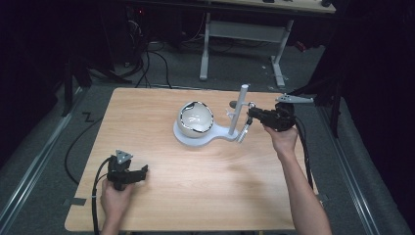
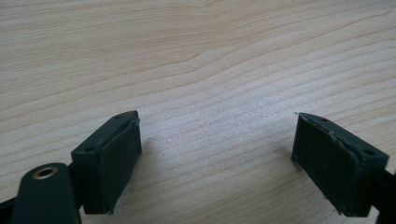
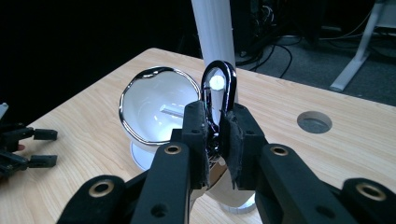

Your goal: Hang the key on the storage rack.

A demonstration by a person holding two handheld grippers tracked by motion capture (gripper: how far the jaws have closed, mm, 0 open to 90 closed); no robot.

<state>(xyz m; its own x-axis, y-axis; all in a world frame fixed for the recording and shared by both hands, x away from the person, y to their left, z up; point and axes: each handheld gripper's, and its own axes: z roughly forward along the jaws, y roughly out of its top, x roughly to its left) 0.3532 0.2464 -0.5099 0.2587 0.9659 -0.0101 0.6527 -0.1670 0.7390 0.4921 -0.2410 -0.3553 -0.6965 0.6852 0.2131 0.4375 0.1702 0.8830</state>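
Observation:
A white stand [image 1: 221,133] sits on the wooden table [image 1: 195,196], with a round white bowl [image 1: 195,119] [image 3: 154,107] rimmed in chrome and an upright white post [image 1: 243,105] [image 3: 212,28]. My right gripper [image 1: 250,115] [image 3: 217,121] is at the post, shut on a glossy black loop [image 3: 218,62]. The loop rings a small white peg [image 3: 216,83] on the post. A slim silvery piece [image 1: 243,133] hangs slanted below the jaws. My left gripper [image 1: 143,171] [image 2: 217,149] rests low on the table at the near left, open, with only bare wood between its pads.
A round hole [image 3: 314,122] [image 1: 234,104] is cut in the table behind the post. Cables and white desk legs [image 1: 279,63] stand on the floor beyond the far edge. The left gripper [image 3: 28,147] lies well away from the stand.

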